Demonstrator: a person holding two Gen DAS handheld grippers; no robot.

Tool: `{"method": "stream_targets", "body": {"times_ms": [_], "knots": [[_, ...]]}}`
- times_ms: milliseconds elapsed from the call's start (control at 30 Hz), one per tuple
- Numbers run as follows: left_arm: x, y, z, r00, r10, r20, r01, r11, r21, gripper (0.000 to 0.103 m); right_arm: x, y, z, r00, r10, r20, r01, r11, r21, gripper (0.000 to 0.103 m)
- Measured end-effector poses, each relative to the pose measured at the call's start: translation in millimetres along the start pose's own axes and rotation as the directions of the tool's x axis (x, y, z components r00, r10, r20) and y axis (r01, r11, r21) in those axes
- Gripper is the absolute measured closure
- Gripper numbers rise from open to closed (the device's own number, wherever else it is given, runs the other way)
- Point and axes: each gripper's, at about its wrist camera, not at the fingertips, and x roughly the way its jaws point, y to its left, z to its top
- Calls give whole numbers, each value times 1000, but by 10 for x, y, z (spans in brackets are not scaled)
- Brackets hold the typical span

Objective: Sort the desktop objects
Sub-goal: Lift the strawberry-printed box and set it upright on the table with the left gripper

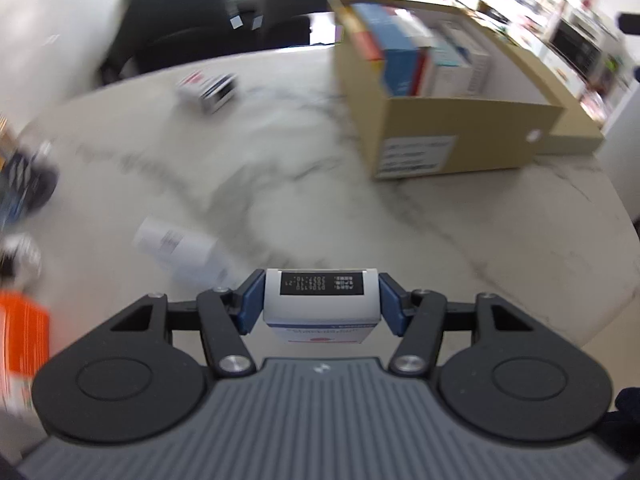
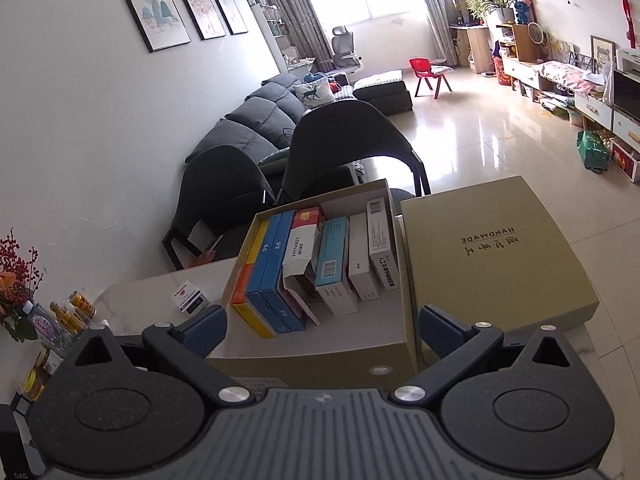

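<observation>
White marble tabletop (image 1: 304, 152) with grey veins spreads under both my grippers, in a living room with a grey sofa (image 2: 256, 120) along the far left wall.

My left gripper (image 1: 322, 300) is clamped on a small white box (image 1: 321, 300) with a black printed label on its top face; the blue pads (image 1: 250, 304) press against both its sides, and it sits near the near edge of the table. Just to its left lies a white carton (image 1: 180, 252) on its side, blurred. Farther off, toward the far left, a small white and black box (image 1: 208, 92) rests on the marble. At far right stands the tan cardboard box (image 1: 452, 136), open on top, with a row of medicine cartons (image 2: 312, 264) standing on edge inside, packed toward its left side.

My right gripper (image 2: 322, 330) is spread wide with nothing between its fingers, hovering at the near wall of that same cardboard box. The box's tan lid (image 2: 492, 248), printed HANDMADE, lies just right of it. Two dark chairs (image 2: 340, 148) stand beyond the table. Bottles (image 2: 60, 320) and red berry sprigs (image 2: 16, 264) cluster at the near left.
</observation>
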Motion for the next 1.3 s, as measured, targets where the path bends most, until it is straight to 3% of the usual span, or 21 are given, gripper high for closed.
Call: {"method": "stream_targets", "body": {"times_ms": [200,433,700,900,967,1033,1300], "knots": [[97,-161,322,998,-57,3,56,985,162,46,18,-30,-68,1000,-11,-10,11,1000,29,1],[456,-144,565,994,-93,-64,108,945,310,46,258,220,-11,998,-49,-32,49,999,-7,1],[792,-70,705,982,-158,-103,183,929,322,43,587,539,87,994,-90,-60,87,995,-54,1],[816,44,718,974,-202,-100,223,925,308,24,892,886,18,987,-116,-108,102,986,-133,1],[757,106,737,971,-222,-86,238,923,302,11,954,962,-3,985,-127,-117,108,982,-157,1],[710,178,774,970,-234,-67,244,924,295,8,1013,1017,-15,983,-132,-127,109,978,-176,1],[701,416,903,970,-237,-50,242,934,265,6,1211,1056,13,979,-106,-174,69,976,-206,1]]}}
